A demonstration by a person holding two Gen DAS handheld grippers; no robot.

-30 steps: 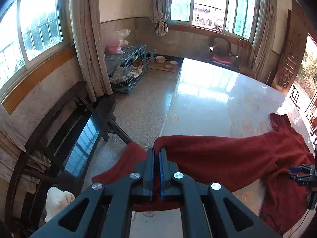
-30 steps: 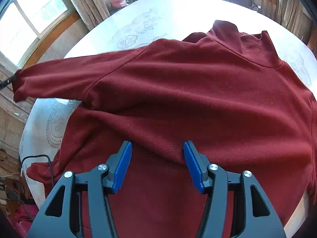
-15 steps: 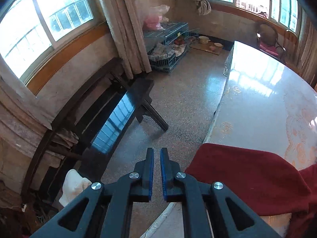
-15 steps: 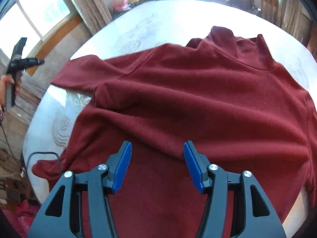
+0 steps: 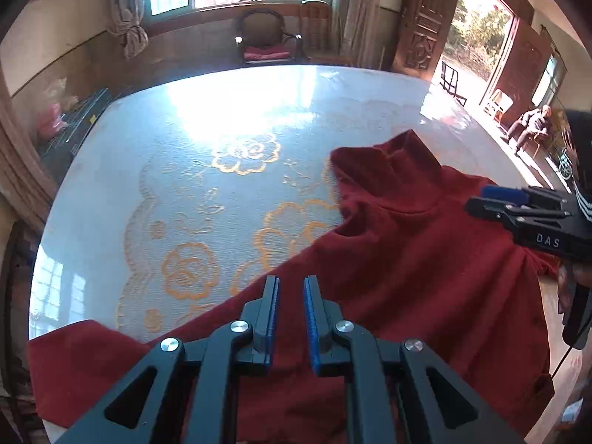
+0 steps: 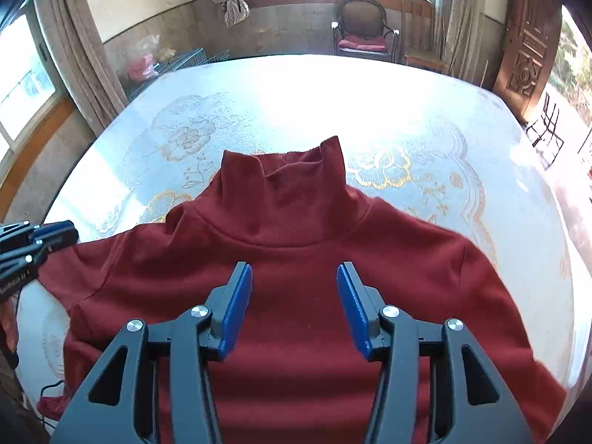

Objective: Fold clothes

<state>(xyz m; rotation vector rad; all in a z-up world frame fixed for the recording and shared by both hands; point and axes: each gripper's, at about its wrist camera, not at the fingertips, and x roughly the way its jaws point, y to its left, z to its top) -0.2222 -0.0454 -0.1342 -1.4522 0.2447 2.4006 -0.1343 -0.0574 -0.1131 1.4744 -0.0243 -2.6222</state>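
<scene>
Red turtleneck [image 6: 296, 259] lay flat mid-frame on the table [image 6: 296, 111], both the left gripper [image 5: 290, 310] and right gripper [image 6: 294, 307] spread and empty, so any sleeve pinch wanted cloth deep between the pads.

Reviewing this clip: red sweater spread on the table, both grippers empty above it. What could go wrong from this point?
The sweater reaches the table edge nearest the camera, with one sleeve draped at the rim; a tug could drag it off. The collar stands crumpled, so a fold may trap wrinkles. A thin cable beside the sweater could snag.
</scene>
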